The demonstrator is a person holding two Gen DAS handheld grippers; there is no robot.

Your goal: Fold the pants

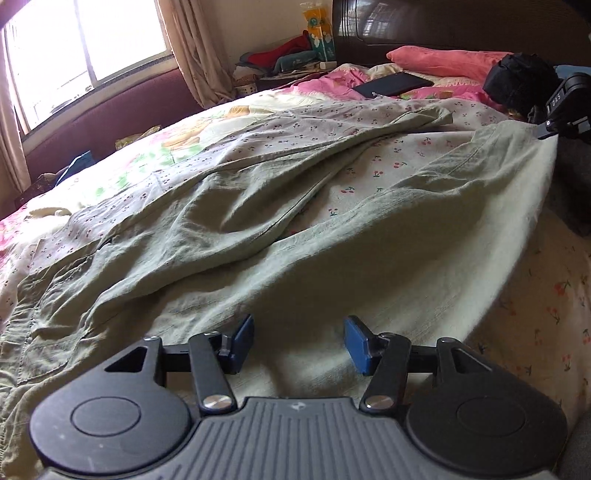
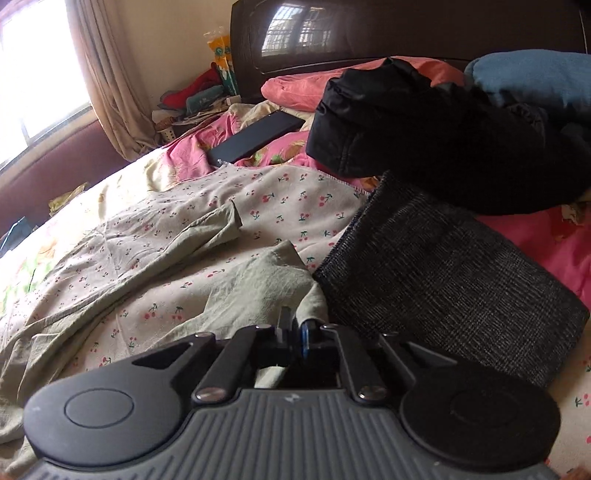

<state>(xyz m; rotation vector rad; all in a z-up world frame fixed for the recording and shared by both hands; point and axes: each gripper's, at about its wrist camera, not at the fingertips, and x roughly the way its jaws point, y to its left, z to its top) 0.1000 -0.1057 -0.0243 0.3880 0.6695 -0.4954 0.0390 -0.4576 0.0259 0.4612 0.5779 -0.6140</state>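
Note:
Pale green pants (image 1: 258, 236) lie crumpled across a cherry-print sheet (image 1: 373, 173) on the bed. The left gripper (image 1: 299, 343) hovers low over the wide upper part of the pants. Its blue pads (image 1: 356, 345) stand well apart, with only flat cloth beneath them. The near leg runs up to the right, where the right gripper (image 1: 550, 127) holds its end raised. In the right wrist view the right gripper (image 2: 295, 328) is shut on a bunched corner of the green pants (image 2: 258, 284). The other leg (image 2: 207, 229) lies flat beyond it.
A dark grey folded cloth (image 2: 443, 288) lies just right of the right gripper, with a black garment (image 2: 424, 140) behind it. A flat black case (image 1: 393, 85), a pink pillow (image 1: 443, 62) and a blue cushion (image 2: 532, 77) sit near the dark headboard (image 2: 406, 33). The window (image 1: 85, 48) is at the left.

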